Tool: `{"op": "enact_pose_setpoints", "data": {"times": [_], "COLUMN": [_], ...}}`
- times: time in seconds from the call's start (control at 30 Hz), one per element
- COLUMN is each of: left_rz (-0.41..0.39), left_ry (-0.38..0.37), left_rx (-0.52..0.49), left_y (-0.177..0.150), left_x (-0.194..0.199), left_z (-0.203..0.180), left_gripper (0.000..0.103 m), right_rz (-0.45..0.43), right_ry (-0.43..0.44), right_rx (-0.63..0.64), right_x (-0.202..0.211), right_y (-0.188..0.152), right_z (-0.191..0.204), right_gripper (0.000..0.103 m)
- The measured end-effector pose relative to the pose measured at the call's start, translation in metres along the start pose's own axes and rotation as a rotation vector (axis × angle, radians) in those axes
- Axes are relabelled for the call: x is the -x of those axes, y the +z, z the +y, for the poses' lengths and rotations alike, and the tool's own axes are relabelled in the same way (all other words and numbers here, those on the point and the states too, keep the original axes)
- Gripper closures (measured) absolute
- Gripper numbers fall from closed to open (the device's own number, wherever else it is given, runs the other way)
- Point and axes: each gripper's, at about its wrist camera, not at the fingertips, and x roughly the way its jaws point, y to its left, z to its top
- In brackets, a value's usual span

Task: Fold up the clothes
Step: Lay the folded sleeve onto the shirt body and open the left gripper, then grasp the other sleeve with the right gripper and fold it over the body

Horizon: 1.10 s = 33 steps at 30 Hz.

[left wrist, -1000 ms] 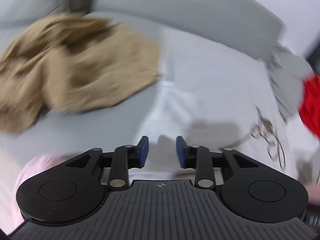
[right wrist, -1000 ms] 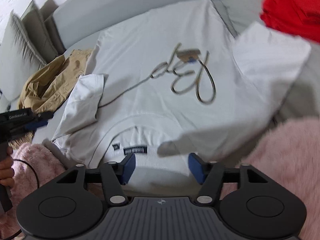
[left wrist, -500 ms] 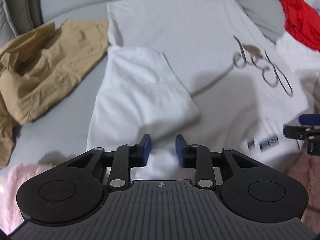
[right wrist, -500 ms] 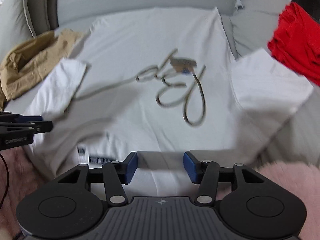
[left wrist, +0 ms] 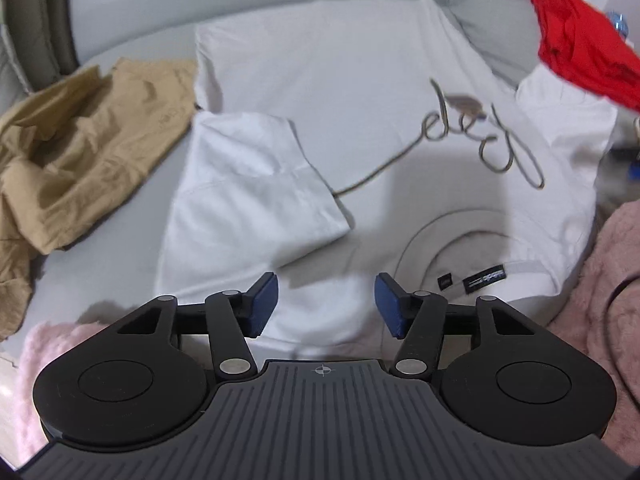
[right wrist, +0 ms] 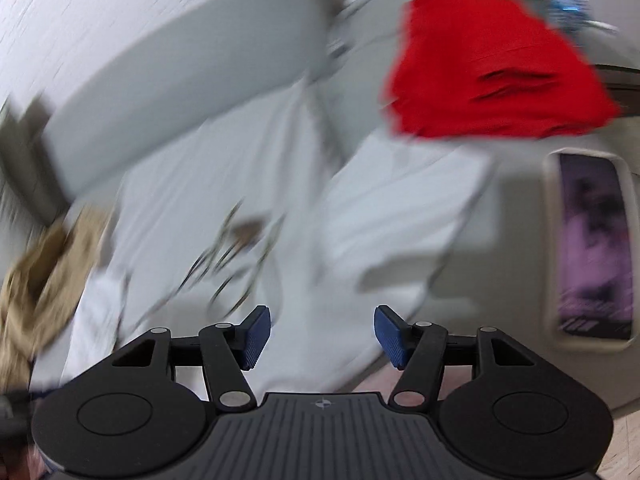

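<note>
**A:** Tan fabric first, since we're going left to right: a crumpled tan garment (left wrist: 80, 148) sits bunched at the left on the grey sofa seat (left wrist: 100, 248), just beside the shirt. See it?

**B:** Yep. Then the white t-shirt (left wrist: 340, 92) is spread flat across the seat, collar end toward the camera, with a black neck label (left wrist: 484, 279) showing inside the collar. Its left sleeve (left wrist: 248, 188) is folded in over the body. Squiggly script print (left wrist: 486, 140) across the chest.

**A:** And the tongs?

**B:** Left tongs (left wrist: 325, 309) are spread wide, blue pads apart, nothing between them, hovering over the shoulder area just left of the collar. Can't tell if they touch the cloth.

**A:** Further right?

**B:** Red garment (left wrist: 580, 60) up at the far right, past the shirt's other sleeve. Pink fluffy blanket (left wrist: 600, 280) along the near right edge, a bit of it at the near left too.

**A:** Right wrist view is pretty smeary lol.

**B:** Totally blurred, but the right tongs (right wrist: 322, 333) are clearly gaping wide too, holding nothing, over the shirt's right side. The other sleeve (right wrist: 404, 208) lies out flat toward the red pile. Far right there's a phone (right wrist: 592, 248) with a purple screen lying on the grey surface.
</note>
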Motion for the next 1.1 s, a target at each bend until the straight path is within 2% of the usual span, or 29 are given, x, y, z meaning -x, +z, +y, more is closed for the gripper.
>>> {"op": "enact_pose_setpoints", "data": {"times": [0.07, 0.17, 0.4, 0.5, 0.6, 0.63, 0.67, 0.7, 0.77, 0.9, 1.1], "left_rz": [0.014, 0.023, 0.041, 0.046, 0.052, 0.052, 0.052, 0.052, 0.051, 0.046, 0.034], "left_ry": [0.007, 0.005, 0.006, 0.011, 0.012, 0.013, 0.014, 0.015, 0.014, 0.014, 0.008], "left_rx": [0.016, 0.050, 0.065, 0.060, 0.063, 0.061, 0.061, 0.061, 0.062, 0.063, 0.069], "left_y": [0.000, 0.003, 0.004, 0.004, 0.005, 0.005, 0.005, 0.005, 0.004, 0.004, 0.002], "left_x": [-0.009, -0.013, -0.014, -0.014, -0.015, -0.015, -0.015, -0.015, -0.015, -0.015, -0.014], "left_z": [0.002, 0.005, 0.007, 0.007, 0.008, 0.007, 0.007, 0.007, 0.008, 0.007, 0.008], "left_gripper": [0.036, 0.035, 0.033, 0.032, 0.032, 0.032, 0.031, 0.031, 0.031, 0.031, 0.031], "right_rz": [-0.059, -0.126, -0.162, -0.159, -0.121, -0.112, -0.108, -0.105, -0.110, -0.143, -0.151], "right_ry": [-0.029, -0.038, -0.040, -0.034, -0.035, -0.034, -0.033, -0.034, -0.036, -0.042, -0.001], "right_rx": [-0.051, -0.103, -0.110, -0.089, -0.062, -0.059, -0.055, -0.050, -0.028, 0.097, 0.452], "right_x": [-0.001, -0.006, -0.038, -0.051, -0.064, -0.067, -0.068, -0.068, -0.064, -0.050, -0.027], "right_y": [0.014, 0.031, 0.048, 0.051, 0.054, 0.054, 0.055, 0.056, 0.057, 0.062, 0.046], "right_z": [-0.024, -0.052, -0.077, -0.077, -0.076, -0.077, -0.077, -0.076, -0.073, -0.050, 0.032], "right_gripper": [0.044, 0.042, 0.042, 0.046, 0.060, 0.070, 0.087, 0.093, 0.098, 0.098, 0.098]}}
